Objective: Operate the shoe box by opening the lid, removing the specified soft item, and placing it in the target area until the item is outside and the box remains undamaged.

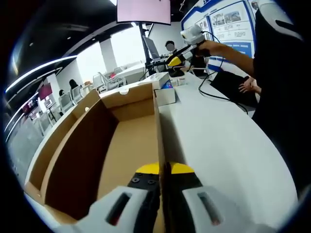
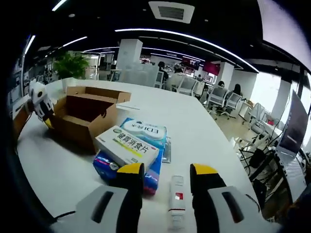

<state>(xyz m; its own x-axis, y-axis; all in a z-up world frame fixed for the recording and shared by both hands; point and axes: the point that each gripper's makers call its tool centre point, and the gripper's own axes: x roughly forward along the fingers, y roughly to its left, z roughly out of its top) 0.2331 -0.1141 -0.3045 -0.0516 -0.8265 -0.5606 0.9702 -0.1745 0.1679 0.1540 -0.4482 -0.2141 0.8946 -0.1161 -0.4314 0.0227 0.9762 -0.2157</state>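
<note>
the brown cardboard shoe box point(image 2: 85, 116) sits open on the white table point(image 2: 194, 126), its inside bare. the left gripper point(image 1: 163, 171) pinches the box's near wall. the right gripper point(image 2: 165, 175), jaws spread, hovers over a blue soft pack point(image 2: 146, 133) beside the box.

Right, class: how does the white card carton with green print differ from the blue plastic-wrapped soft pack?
The white card carton lies on top; the blue plastic-wrapped soft pack sits beneath it. The carton is sharp-edged, the pack rounded and glossy. Both lie flat on the white table beside the brown cardboard box.
</note>
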